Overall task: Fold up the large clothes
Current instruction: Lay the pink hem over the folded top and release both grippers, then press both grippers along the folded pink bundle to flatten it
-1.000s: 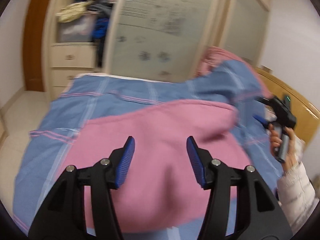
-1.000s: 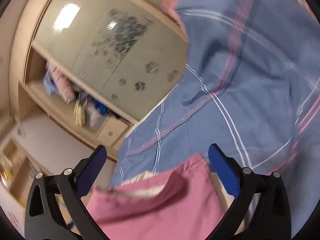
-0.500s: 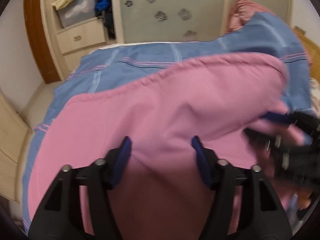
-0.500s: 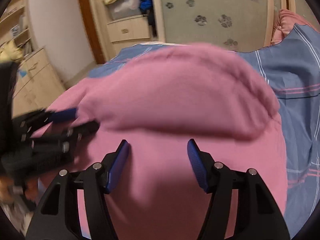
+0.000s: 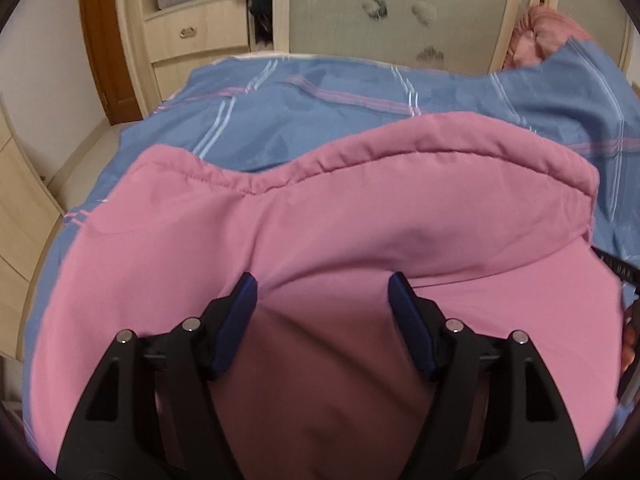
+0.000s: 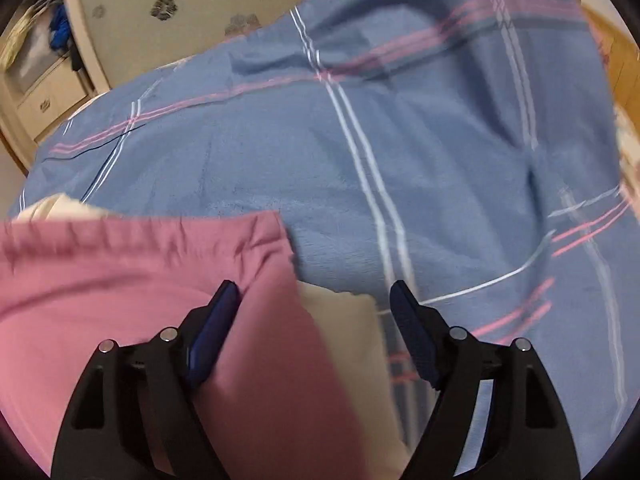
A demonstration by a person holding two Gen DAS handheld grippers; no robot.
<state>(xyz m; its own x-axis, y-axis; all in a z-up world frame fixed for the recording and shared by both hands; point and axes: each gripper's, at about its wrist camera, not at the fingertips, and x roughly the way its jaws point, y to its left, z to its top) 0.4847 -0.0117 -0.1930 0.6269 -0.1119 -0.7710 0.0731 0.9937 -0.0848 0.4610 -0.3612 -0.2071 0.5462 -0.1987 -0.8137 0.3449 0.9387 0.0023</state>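
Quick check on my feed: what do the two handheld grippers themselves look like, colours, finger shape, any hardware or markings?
Both match. The left gripper and right gripper have matte black plastic arms with triangular cut-outs, silver round fasteners at the joints, and long dark blue ribbed pads on the fingers' inner faces. No cables, sleeves or markings show.

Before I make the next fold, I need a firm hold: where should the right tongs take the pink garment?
Probably at the stitched corner of the pink garment lying on the blue blanket. Come in low from the near side: the right tongs are open, and that hem is a free, doubled edge.
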